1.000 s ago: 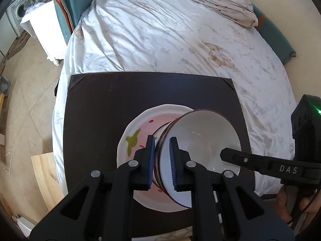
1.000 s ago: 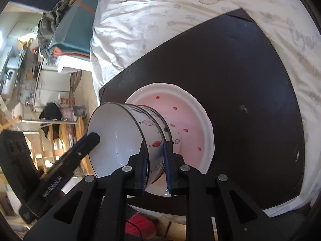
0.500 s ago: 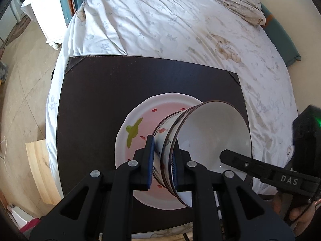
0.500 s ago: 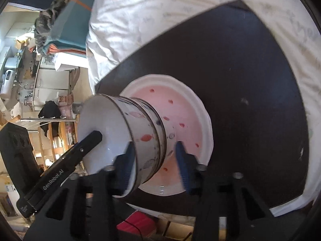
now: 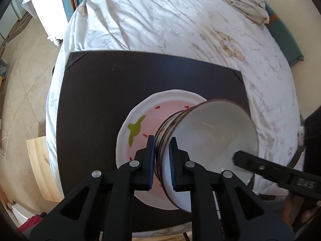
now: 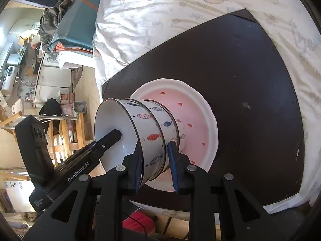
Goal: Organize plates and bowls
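A stack of nested white bowls (image 5: 210,136) with fish drawings (image 6: 152,136) leans tilted over a pink plate (image 5: 152,110) with a green mark. The plate (image 6: 192,120) lies on a dark mat (image 5: 100,100) on the bed. My left gripper (image 5: 162,160) is shut on the stack's near rim, one pad inside and one outside. My right gripper (image 6: 155,166) straddles the opposite wall; its jaws are opening and the pads stand off the bowls. One of the right gripper's fingers (image 5: 260,166) reaches into the top bowl, as does one of the left gripper's fingers (image 6: 106,140).
The mat (image 6: 250,80) covers the foot of a bed with a rumpled white sheet (image 5: 160,20). A white nightstand (image 5: 46,14) and a wooden board (image 5: 40,160) stand left of the bed. Folded teal blankets (image 6: 76,30) lie beyond the mat.
My right gripper's jaws have spread apart and let go of the bowls' wall. The left gripper keeps its hold on the rim, and the stack now leans further over.
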### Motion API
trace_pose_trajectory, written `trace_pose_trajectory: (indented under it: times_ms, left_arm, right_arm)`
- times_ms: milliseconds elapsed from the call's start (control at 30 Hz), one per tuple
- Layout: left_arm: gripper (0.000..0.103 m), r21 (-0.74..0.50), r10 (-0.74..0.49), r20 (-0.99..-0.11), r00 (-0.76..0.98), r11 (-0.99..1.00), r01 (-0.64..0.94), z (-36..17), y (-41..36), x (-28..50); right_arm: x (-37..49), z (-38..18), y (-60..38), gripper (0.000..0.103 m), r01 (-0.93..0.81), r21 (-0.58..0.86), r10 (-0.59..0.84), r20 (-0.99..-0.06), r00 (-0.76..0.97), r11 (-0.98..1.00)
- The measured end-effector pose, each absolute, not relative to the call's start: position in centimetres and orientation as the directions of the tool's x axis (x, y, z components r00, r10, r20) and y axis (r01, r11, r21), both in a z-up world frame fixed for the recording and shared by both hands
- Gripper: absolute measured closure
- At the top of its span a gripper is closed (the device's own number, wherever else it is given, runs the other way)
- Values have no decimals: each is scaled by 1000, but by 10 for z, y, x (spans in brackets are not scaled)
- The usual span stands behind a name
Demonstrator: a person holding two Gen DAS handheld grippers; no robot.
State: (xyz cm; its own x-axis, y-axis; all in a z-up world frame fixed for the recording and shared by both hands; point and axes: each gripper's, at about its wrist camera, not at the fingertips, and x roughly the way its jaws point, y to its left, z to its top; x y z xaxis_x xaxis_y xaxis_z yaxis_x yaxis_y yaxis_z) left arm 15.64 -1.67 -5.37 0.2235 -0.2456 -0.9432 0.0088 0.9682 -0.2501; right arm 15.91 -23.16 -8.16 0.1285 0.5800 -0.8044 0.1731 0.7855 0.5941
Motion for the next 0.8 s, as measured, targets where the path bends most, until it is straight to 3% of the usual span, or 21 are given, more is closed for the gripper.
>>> trace_pose_trajectory:
  times_ms: [267,467,633,800]
  left_arm:
    - [91,-270,-266,-935,234,963,15,-43,-17,156]
    - [91,-217,-225,-934,278,974,61,-35,-28,160]
    - [91,-225,-234,-932,275,972,66,-34,-28,166]
    - [91,-251,-257,-927,272,966,56,-38,-24,173]
  right_arm:
    - [161,-78,-237,75,165,602,584,-798,148,781]
    - [163,-50,-227,75,27,466,441,-853,279,884]
    - [177,-64,-225,89,46,509,486,-841,240,859]
    - [183,-67,-229,89,79,533,503,-831,238,843]
